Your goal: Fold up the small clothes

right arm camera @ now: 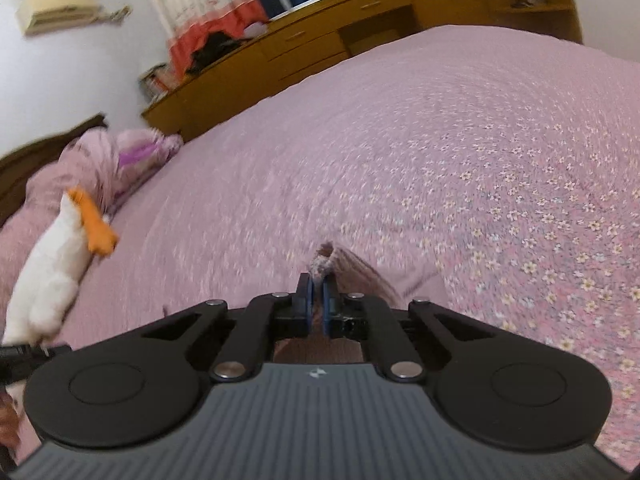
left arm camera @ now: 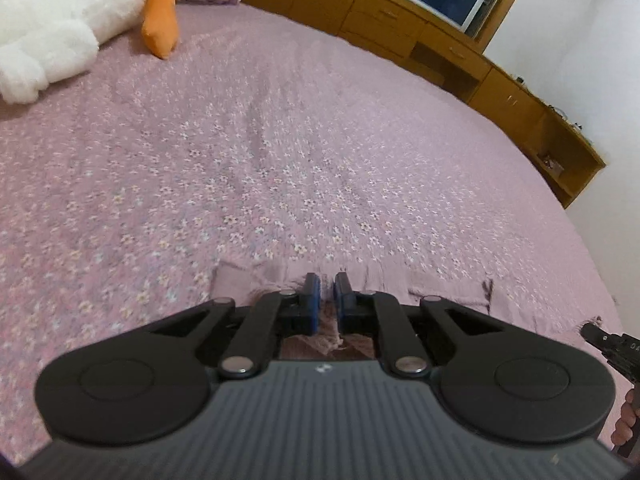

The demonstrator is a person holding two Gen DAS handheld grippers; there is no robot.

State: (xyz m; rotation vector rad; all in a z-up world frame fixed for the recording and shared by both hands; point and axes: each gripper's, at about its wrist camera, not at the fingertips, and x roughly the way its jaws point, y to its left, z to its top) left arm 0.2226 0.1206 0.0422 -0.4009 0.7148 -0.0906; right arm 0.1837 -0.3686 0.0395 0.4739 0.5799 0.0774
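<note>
A small mauve garment (left arm camera: 444,290) with frayed edges lies on the pink floral bedsheet (left arm camera: 280,152), close under both grippers. In the left wrist view my left gripper (left arm camera: 326,292) is shut on the garment's near edge, and cloth shows between its blue pads (left arm camera: 312,298). In the right wrist view my right gripper (right arm camera: 317,292) is shut on a bunched fold of the same garment (right arm camera: 323,262), which pokes up past its fingertips and trails off to the right. Most of the garment is hidden under the gripper bodies.
A white plush toy (left arm camera: 60,20) with orange parts and a pink pillow (right arm camera: 132,156) lie at the head of the bed. A wooden cabinet (left arm camera: 440,40) runs along the far side below a window. The other gripper's body (left arm camera: 612,344) and a hand (left arm camera: 624,428) show at the right edge.
</note>
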